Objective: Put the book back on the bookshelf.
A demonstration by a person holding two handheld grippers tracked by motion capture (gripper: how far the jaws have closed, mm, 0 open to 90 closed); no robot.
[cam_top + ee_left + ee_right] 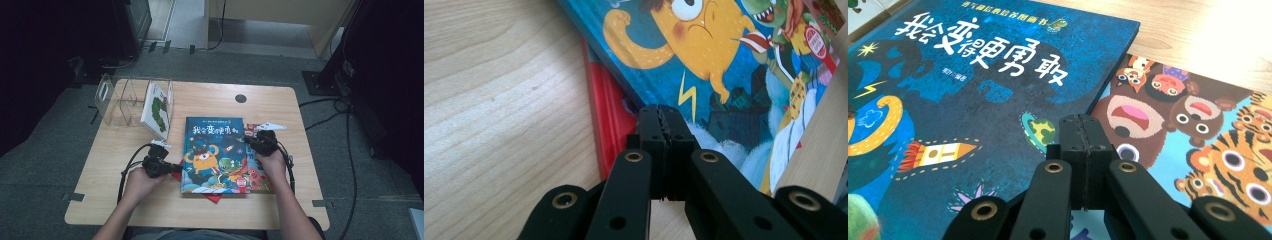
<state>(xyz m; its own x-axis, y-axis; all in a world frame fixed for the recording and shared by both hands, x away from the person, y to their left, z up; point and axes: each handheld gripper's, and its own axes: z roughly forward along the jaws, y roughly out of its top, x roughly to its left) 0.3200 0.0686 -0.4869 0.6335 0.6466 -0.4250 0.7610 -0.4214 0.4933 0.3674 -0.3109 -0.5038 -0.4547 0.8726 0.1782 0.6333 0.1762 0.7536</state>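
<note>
A blue picture book [214,155] with a yellow monster on its cover lies flat in the middle of the table, on top of a red book [212,196] and a book with animal faces [257,172]. My left gripper [175,167] is shut, its tip at the blue book's left edge, over the red book [606,115]. In the left gripper view the black jaws [663,125] meet with nothing between them. My right gripper [252,140] is shut too, resting over the blue book's right edge [998,100] beside the animal book [1188,135].
A clear plastic book stand [125,100] stands at the table's back left with one white book [157,112] upright in it. A round cable hole [240,98] is at the back of the table [300,200]. Cables run across the floor at right.
</note>
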